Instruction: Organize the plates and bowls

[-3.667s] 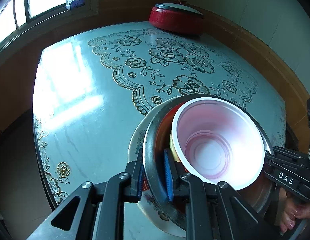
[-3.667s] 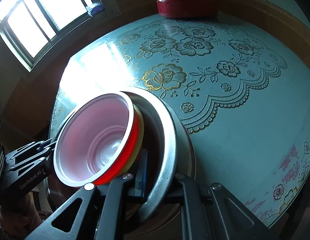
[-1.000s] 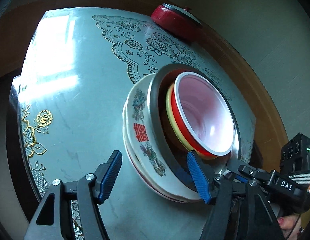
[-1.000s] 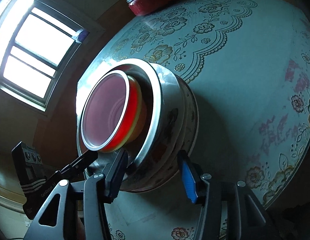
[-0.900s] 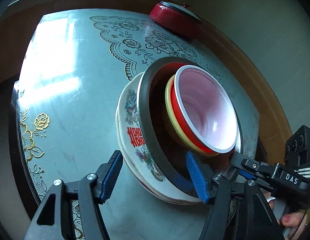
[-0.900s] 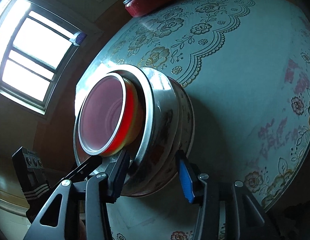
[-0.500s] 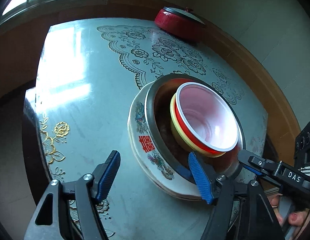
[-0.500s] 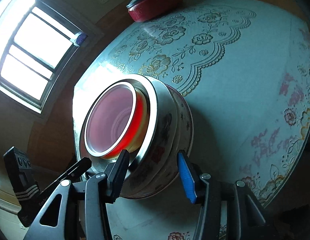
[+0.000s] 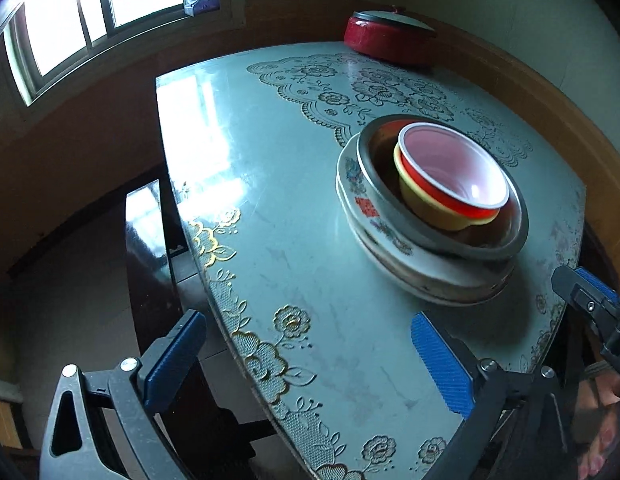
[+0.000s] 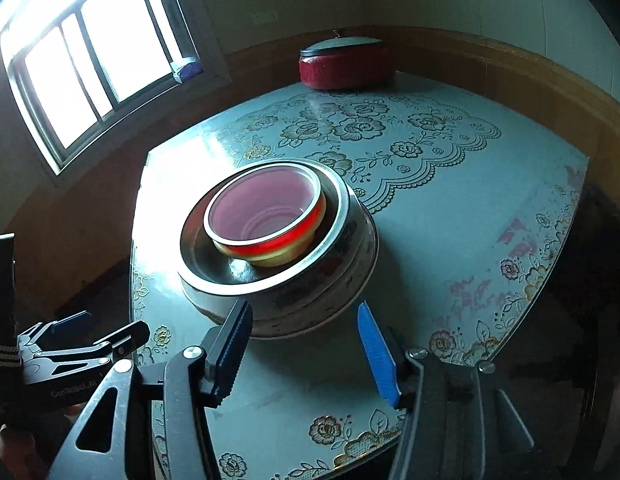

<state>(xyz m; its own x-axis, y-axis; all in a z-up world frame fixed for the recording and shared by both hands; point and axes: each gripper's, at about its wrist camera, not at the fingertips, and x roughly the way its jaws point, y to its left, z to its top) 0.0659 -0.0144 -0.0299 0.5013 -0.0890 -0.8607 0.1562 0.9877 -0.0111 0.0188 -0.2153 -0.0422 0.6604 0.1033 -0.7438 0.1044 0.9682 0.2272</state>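
A nested stack of dishes stands on the table (image 9: 294, 208), close to its near edge. At the bottom lie patterned ceramic plates (image 9: 394, 252); on them sits a steel bowl (image 9: 390, 208), and inside that a yellow bowl (image 9: 426, 206) carrying a red bowl (image 9: 450, 164) with a white rim.

The left gripper (image 9: 310, 352) hangs over the table's near-left edge with its jaws spread wide and nothing between them; the stack lies ahead and to its right, well apart. The right gripper (image 10: 306, 344) is likewise wide open and empty, with the stack just ahead of its fingertips, not touching. A red lidded pot (image 10: 346, 66) stands at the far edge.
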